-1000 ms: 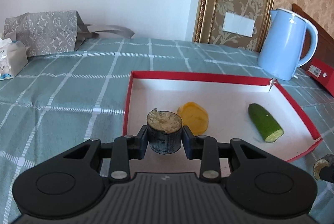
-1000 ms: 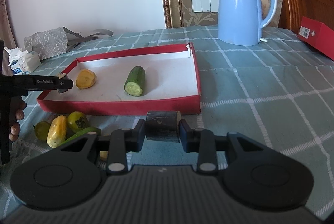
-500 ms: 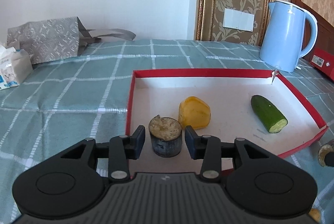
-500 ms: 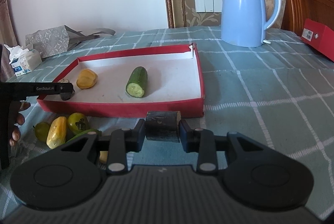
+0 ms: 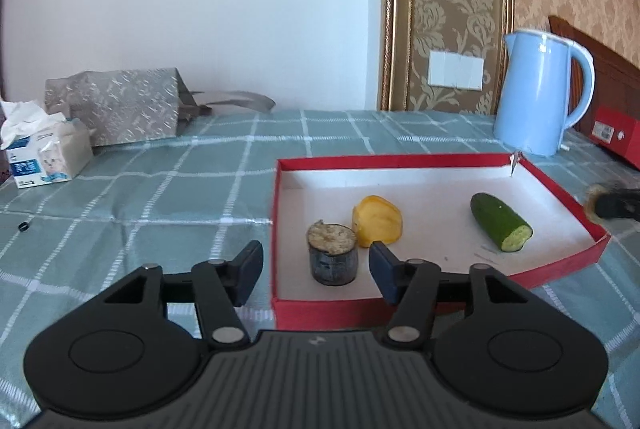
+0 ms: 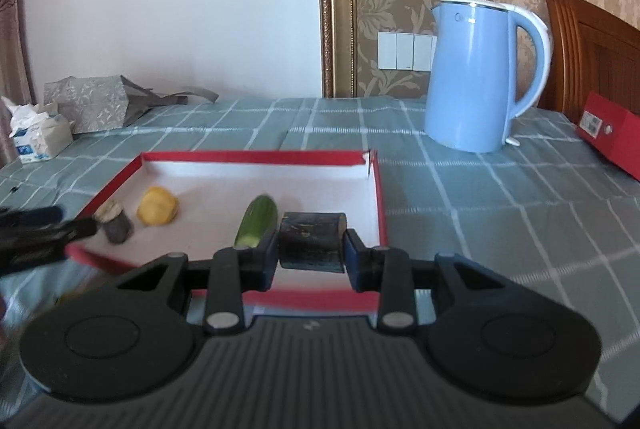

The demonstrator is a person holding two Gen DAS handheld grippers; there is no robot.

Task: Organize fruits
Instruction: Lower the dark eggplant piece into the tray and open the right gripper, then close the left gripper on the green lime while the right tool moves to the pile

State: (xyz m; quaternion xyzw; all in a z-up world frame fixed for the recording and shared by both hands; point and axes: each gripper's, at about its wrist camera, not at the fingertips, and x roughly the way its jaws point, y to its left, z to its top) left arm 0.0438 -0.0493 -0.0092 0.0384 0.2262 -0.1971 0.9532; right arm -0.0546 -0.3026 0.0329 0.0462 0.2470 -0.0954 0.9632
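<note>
A red-rimmed tray point(image 5: 400, 162) with a white floor holds a dark cut chunk point(image 5: 332, 259) standing upright at its near left, a yellow fruit piece point(image 5: 377, 225) behind it and a cut cucumber point(image 5: 500, 221). My left gripper point(image 5: 316, 271) is open, its fingers apart on either side of the standing chunk and a little in front of it. My right gripper point(image 6: 312, 249) is shut on a second dark chunk point(image 6: 312, 243), held above the tray's point(image 6: 378, 197) near right part, beside the cucumber point(image 6: 258, 221).
A blue kettle point(image 6: 480, 77) stands behind the tray on the green checked cloth. A red box point(image 6: 612, 133) lies at the far right. A grey bag point(image 5: 116, 105) and a tissue pack point(image 5: 44, 149) sit at the far left.
My left gripper has opened, let go of the dark chunk in the tray and pulled back. My right gripper has carried its chunk from in front of the tray to over it.
</note>
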